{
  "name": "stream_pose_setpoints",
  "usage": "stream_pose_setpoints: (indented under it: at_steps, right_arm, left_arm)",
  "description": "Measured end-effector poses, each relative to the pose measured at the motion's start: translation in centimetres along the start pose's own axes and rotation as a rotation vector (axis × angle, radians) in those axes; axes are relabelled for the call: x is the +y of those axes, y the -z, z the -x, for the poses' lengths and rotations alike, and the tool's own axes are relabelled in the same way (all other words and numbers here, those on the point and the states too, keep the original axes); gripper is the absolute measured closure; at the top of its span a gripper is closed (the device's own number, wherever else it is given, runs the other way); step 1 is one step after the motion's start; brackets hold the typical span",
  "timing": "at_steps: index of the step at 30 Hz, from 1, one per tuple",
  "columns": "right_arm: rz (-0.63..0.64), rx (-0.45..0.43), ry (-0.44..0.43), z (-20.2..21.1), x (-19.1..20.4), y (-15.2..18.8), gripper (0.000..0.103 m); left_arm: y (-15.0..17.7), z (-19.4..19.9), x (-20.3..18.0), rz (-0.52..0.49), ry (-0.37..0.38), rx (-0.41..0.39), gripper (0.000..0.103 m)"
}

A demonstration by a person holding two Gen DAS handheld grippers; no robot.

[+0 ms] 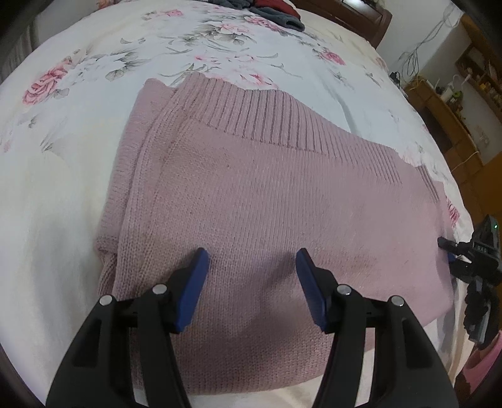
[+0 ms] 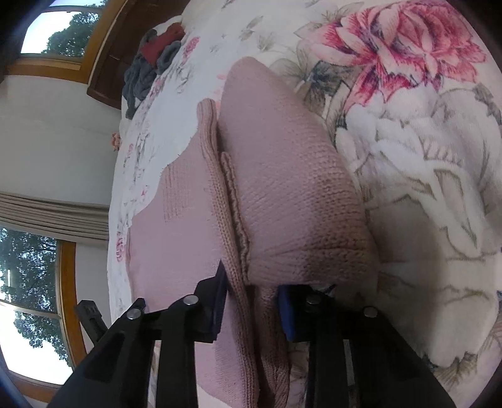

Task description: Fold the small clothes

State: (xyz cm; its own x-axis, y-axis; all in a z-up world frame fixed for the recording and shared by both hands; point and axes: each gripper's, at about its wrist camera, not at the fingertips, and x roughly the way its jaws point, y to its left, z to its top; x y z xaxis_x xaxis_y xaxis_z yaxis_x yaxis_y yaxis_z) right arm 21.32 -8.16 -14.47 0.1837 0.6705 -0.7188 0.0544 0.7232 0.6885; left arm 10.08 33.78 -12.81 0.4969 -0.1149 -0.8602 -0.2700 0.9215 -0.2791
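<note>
A pink knitted sweater (image 1: pixel 251 188) lies folded in layers on the floral bed sheet (image 1: pixel 56 175), its ribbed hem at the far side. My left gripper (image 1: pixel 252 260) hovers open just above the sweater's near part, nothing between its blue pads. At the sweater's right edge my right gripper (image 1: pixel 464 251) shows as a black shape. In the right wrist view the right gripper (image 2: pixel 251 279) is shut on the stacked edge layers of the sweater (image 2: pixel 282 188), thick knit filling the gap between its fingers.
A pile of dark grey and red clothes (image 1: pixel 273 9) lies at the bed's far end by a wooden headboard (image 1: pixel 354 15). Wooden shelves with cables (image 1: pixel 439 110) stand off the bed's right side. Windows (image 2: pixel 31 282) and a curtain lie beyond the bed.
</note>
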Motion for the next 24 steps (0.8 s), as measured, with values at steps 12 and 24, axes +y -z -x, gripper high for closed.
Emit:
stream_pose_setpoints:
  at_steps: [12, 24]
  right_arm:
    - [0.298, -0.053, 0.119, 1.5, 13.7, 0.3, 0.078]
    - [0.509, 0.141, 0.238, -9.5, 24.3, 4.1, 0.090]
  left_arm:
    - [0.2, 4.7, 1.8, 0.047, 0.075, -0.070, 0.045]
    - [-0.1, 7.5, 4.1, 0.121, 0.127, -0.110, 0.045]
